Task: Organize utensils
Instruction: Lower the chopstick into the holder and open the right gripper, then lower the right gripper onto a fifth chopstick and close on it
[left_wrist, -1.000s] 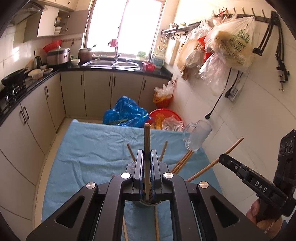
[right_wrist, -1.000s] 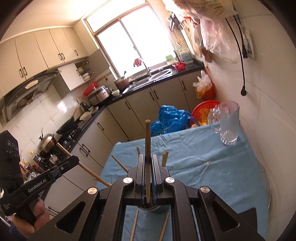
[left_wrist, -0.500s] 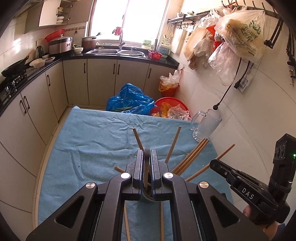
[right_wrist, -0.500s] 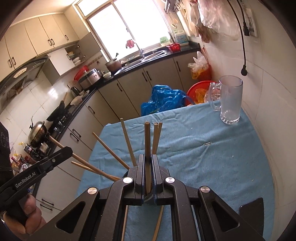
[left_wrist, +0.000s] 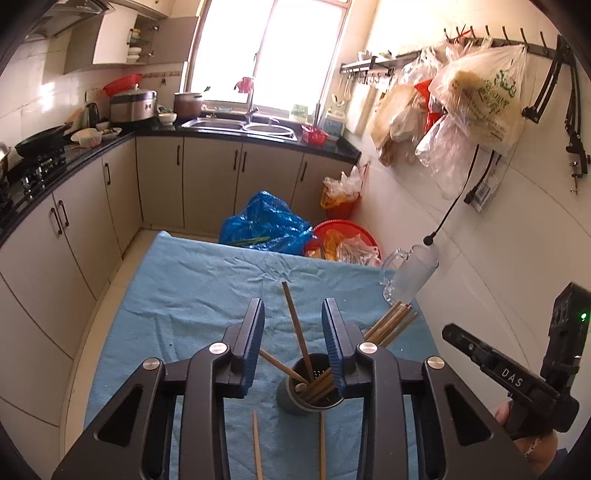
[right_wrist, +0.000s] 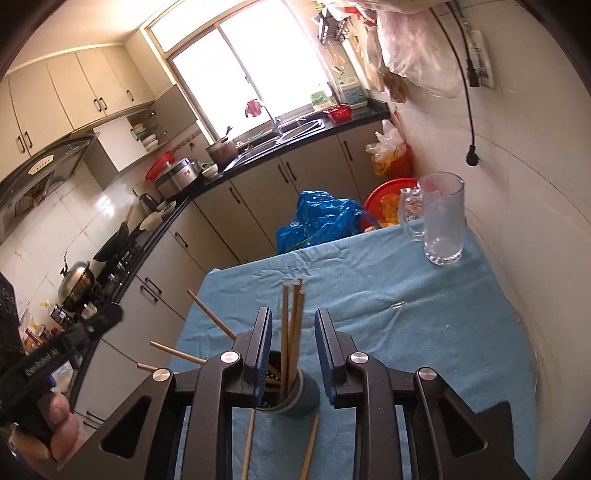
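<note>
Wooden chopsticks (left_wrist: 295, 325) in cup (left_wrist: 308, 391), frame centre: light, stiff; grip mid-shaft. Left gripper (left_wrist: 293, 332) and right gripper (right_wrist: 293, 343) opening, clamping nothing.

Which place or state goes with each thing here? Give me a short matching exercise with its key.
Things:
1. clear glass handled mug
2. dark grey round chopstick holder
3. two loose wooden chopsticks
4. small metal paper clip

Places or states:
A. lying flat on the cloth in front of the holder
B. upright and empty at the far corner by the wall
C. alone on open blue tablecloth, between the mug and the holder
D. standing with several wooden chopsticks leaning out of it

Pairs: 1-B, 2-D, 3-A, 4-C
</note>
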